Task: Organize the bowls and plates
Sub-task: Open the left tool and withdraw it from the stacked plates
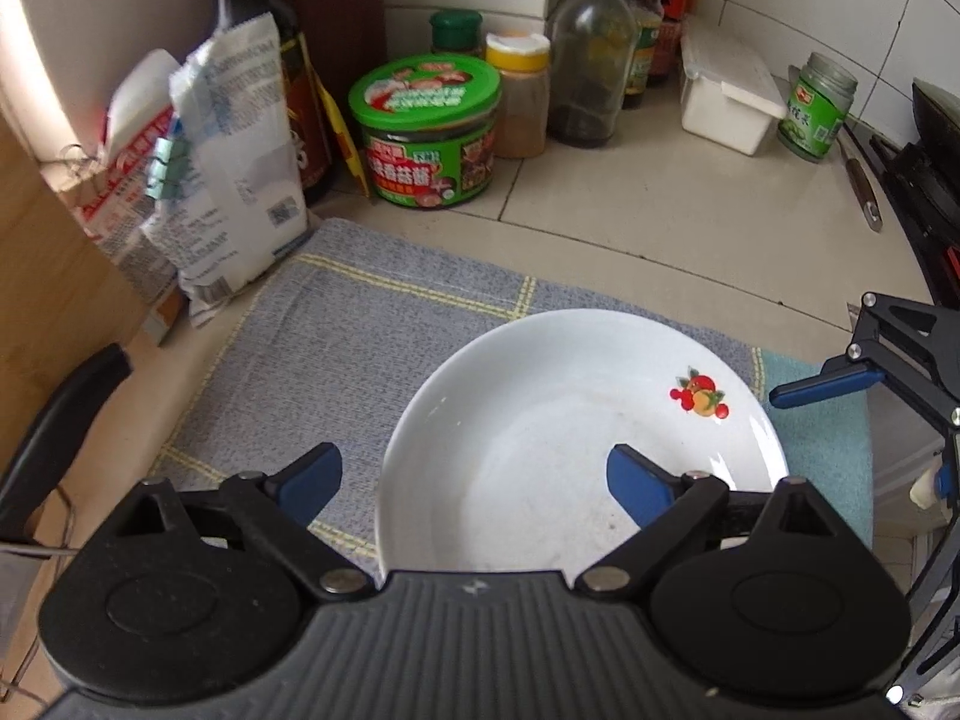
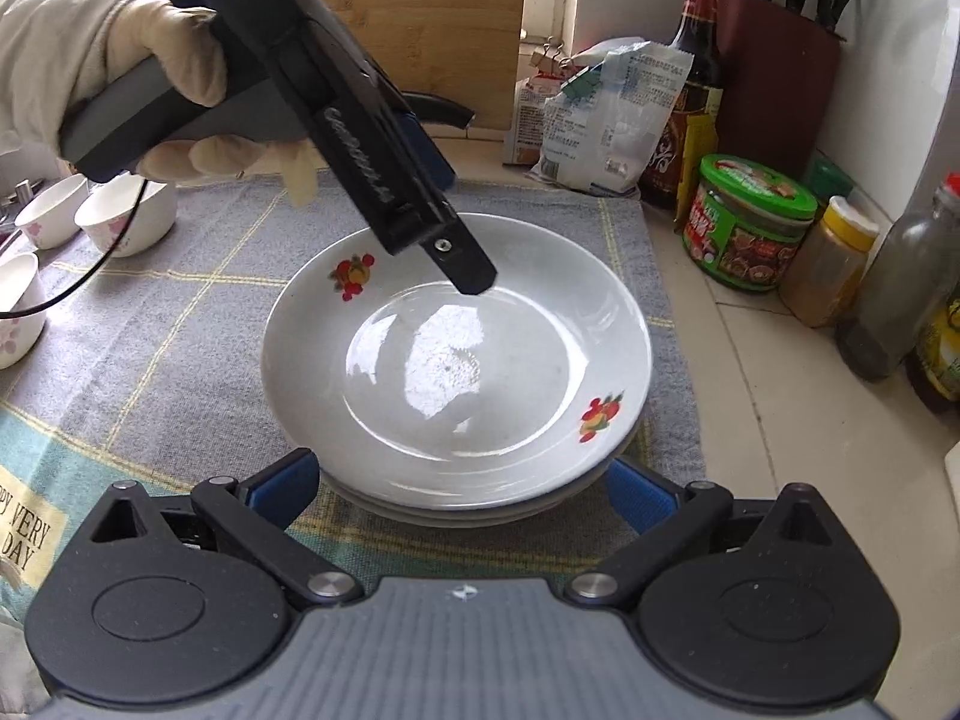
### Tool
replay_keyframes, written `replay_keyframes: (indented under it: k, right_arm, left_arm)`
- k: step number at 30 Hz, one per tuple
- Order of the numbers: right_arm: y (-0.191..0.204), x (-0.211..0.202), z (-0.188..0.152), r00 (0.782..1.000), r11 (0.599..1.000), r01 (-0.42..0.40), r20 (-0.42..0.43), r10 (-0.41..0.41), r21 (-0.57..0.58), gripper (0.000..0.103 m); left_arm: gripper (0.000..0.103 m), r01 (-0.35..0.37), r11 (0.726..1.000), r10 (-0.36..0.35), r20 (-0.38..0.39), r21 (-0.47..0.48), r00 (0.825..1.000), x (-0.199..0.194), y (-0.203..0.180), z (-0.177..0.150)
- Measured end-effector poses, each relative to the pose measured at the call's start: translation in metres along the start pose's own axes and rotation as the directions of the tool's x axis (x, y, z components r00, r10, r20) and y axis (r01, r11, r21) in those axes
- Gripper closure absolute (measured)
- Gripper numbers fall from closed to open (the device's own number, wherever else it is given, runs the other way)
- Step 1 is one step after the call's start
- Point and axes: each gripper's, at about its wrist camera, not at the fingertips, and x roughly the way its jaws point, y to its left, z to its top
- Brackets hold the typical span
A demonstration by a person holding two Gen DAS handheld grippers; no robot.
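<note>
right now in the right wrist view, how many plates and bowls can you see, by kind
plates: 3, in one stack, counted by the rims that show
bowls: 3, at the left edge
total: 6

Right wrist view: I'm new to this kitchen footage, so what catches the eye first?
A stack of white plates with fruit decals sits mid-frame on a grey checked cloth. The left claw, gripped by a gloved hand, hangs open over the top plate. The right claw is open beside the stack's near edge.
</note>
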Motion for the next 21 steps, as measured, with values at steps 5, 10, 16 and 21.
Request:
replay_keyframes:
  k: [5, 10, 16, 21]
  right_arm:
    - [0.000, -0.008, 0.005, 1.000, 1.000, 0.019, 0.015, -0.019, 0.012, 0.000]
    - [0.001, -0.007, 0.013, 0.998, 0.997, 0.063, 0.003, -0.064, 0.045, 0.000]
    - [-0.001, -0.010, 0.023, 0.997, 0.994, 0.074, 0.013, -0.076, 0.074, 0.000]
    - [0.002, -0.008, 0.029, 0.998, 0.997, 0.048, 0.031, -0.050, 0.061, 0.000]
  left_arm:
    - [0.006, -0.066, 0.998, 0.067, 0.054, -0.020, 0.996, -0.030, -0.009, -0.011]
    - [0.004, -0.136, 0.985, 0.149, 0.133, -0.106, 0.980, -0.068, -0.019, -0.030]
    - [0.003, -0.215, 0.945, 0.264, 0.188, -0.246, 0.946, -0.102, -0.031, -0.058]
    - [0.003, -0.263, 0.901, 0.326, 0.140, -0.346, 0.935, -0.112, -0.038, -0.076]
